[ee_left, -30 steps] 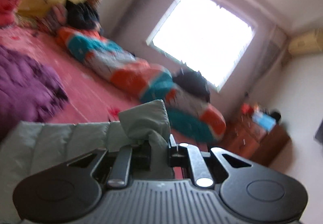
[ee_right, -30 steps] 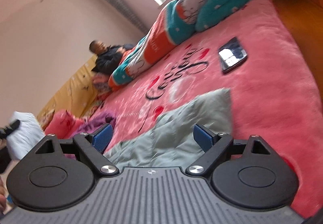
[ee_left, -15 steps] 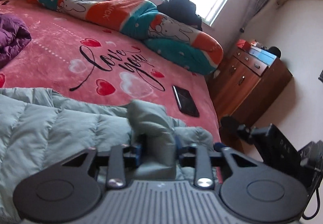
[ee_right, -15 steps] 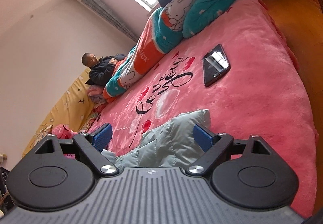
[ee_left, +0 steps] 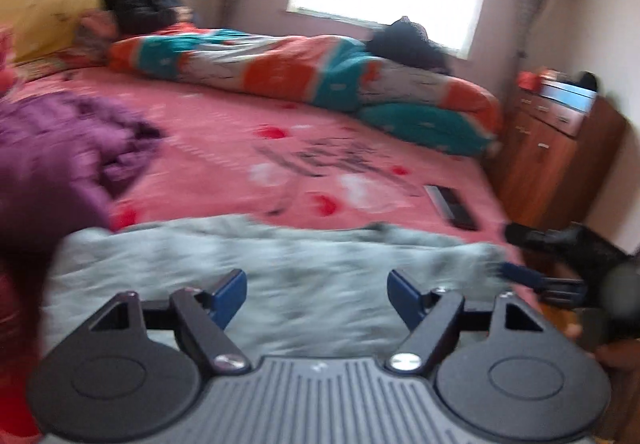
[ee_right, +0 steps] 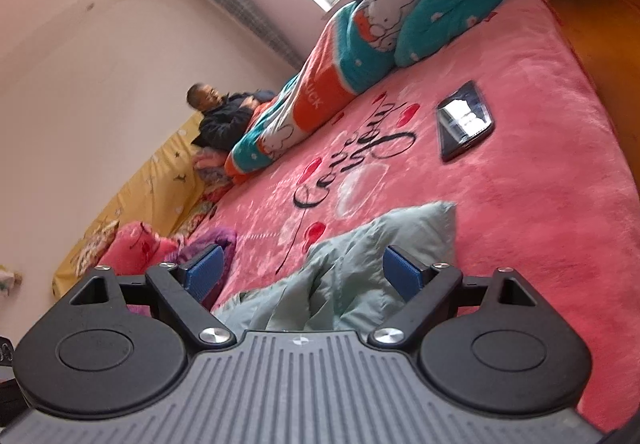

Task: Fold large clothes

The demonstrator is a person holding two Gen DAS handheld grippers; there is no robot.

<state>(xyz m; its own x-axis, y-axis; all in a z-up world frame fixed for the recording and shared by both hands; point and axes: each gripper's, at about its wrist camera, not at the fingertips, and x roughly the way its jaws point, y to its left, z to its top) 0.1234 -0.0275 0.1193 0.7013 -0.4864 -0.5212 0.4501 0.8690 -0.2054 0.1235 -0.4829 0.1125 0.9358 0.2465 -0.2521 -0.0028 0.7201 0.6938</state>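
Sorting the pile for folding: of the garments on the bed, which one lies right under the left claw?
The grey-green padded jacket, spread flat beneath the opening left claw, nothing between its pads. The purple jacket lies crumpled off to the left.

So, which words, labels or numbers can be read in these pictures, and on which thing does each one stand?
"UCK": white letters on an orange patch of the rolled quilt; the start of the word is hidden.
Black script on the pink blanket, beside the phone: seen slantwise in the right wrist view and blurred in the left, not surely readable.
Nothing else readable.
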